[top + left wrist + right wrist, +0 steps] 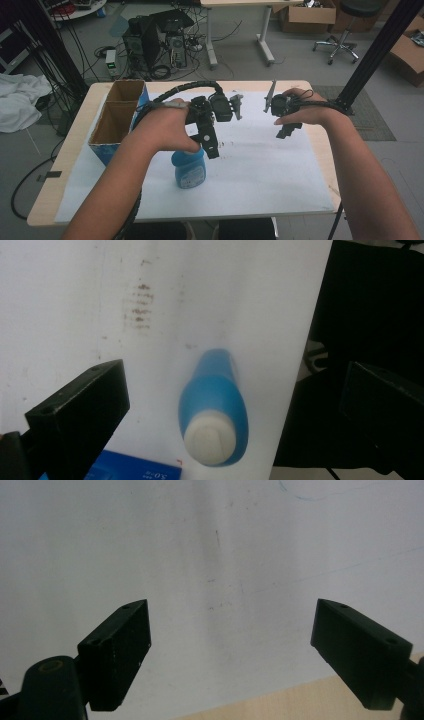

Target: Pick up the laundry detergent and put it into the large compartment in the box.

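Nearest the person, a smooth blue plastic bottle (pixel 190 170) with a rounded body and a pale off-white cap stands upright on the white paper sheet (pixel 260 175) that covers most of the light wooden table (pixel 45 205). Just above it hangs the left gripper (pixel 212 145), black and blocky, held in the person's left hand (pixel 165 127), whose forearm hides part of the bottle's top in the high view. In the left gripper view the two matte black jaws stand wide apart with the bottle's cap (pixel 210 437) between them but touching neither, and a blue printed label (pixel 132 470) shows at the lower edge near the left jaw. The paper there is smudged with faint brown marks (pixel 137 305). Further over, the right gripper (pixel 286 131) sits under the right hand (pixel 305 112), well apart from the bottle; its own view shows both jaws spread wide over bare paper, nothing between them, with a strip of table edge at the bottom. At the table's far left corner sits an open cardboard box (pixel 117 117) with a blue outer wall and two compartments. Thick black cables (pixel 185 89) arc from the left gripper across the back of the table. Beyond, on the grey floor, stand computer towers (pixel 155 42) amid tangled wires, a second desk (pixel 240 30), cardboard boxes (pixel 307 15) and a wheeled stool (pixel 342 40).
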Tool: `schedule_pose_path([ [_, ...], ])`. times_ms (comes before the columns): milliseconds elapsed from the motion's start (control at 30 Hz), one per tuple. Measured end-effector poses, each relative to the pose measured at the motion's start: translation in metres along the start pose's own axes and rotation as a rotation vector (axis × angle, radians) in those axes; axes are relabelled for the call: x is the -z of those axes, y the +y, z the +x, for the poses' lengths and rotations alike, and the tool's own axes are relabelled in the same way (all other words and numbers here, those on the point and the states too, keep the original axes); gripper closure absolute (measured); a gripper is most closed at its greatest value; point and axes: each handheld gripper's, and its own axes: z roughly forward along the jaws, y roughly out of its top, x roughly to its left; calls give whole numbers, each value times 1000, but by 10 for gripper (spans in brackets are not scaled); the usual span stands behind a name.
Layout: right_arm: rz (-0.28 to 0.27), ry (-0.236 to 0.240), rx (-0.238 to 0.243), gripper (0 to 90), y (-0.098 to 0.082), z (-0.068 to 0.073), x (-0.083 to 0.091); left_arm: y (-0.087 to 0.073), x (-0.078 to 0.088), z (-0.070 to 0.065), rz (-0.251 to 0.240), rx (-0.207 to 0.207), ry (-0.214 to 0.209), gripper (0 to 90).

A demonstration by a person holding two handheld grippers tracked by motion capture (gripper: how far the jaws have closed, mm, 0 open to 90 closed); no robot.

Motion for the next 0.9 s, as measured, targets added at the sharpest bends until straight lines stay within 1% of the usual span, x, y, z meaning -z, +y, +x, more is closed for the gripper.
schedule_pose_path([
  [67, 1, -1, 2, 162, 0, 0, 0, -4, 2, 0, -7, 10, -4, 1],
  [133, 9, -1, 3, 162, 1, 1, -2, -9, 4, 0, -8, 20, 0, 1],
  [300, 9, -1, 12, 162, 5, 1, -4, -22, 8, -1, -25, 48, 1, 1],
  [333, 0, 4, 13, 163, 5, 2, -5, -24, 8, -1, -27, 53, 2, 1],
  [433, 4, 3, 16, 162, 7, 2, -5, -31, 8, -1, -36, 72, -2, 1],
  [467, 8, 3, 24, 162, 8, 2, -5, -33, 7, -1, -38, 76, -3, 1],
  [500, 1, 4, 18, 162, 8, 3, -5, -35, 7, -1, -35, 77, -1, 1],
  [600, 3, 4, 18, 163, 8, 3, -5, -40, 6, -1, -48, 92, -14, 2],
  [700, 6, 0, 27, 162, 9, 3, -5, -46, 3, -2, -47, 104, -19, 1],
  [733, -2, 1, 27, 163, 9, 3, -6, -47, 1, -1, -48, 108, -25, 2],
  [767, -6, 5, 21, 162, 9, 4, -6, -49, 0, 0, -45, 112, -24, 1],
  [900, 5, 4, 29, 163, 10, 5, -8, -55, -6, 3, -29, 133, -25, 1],
])
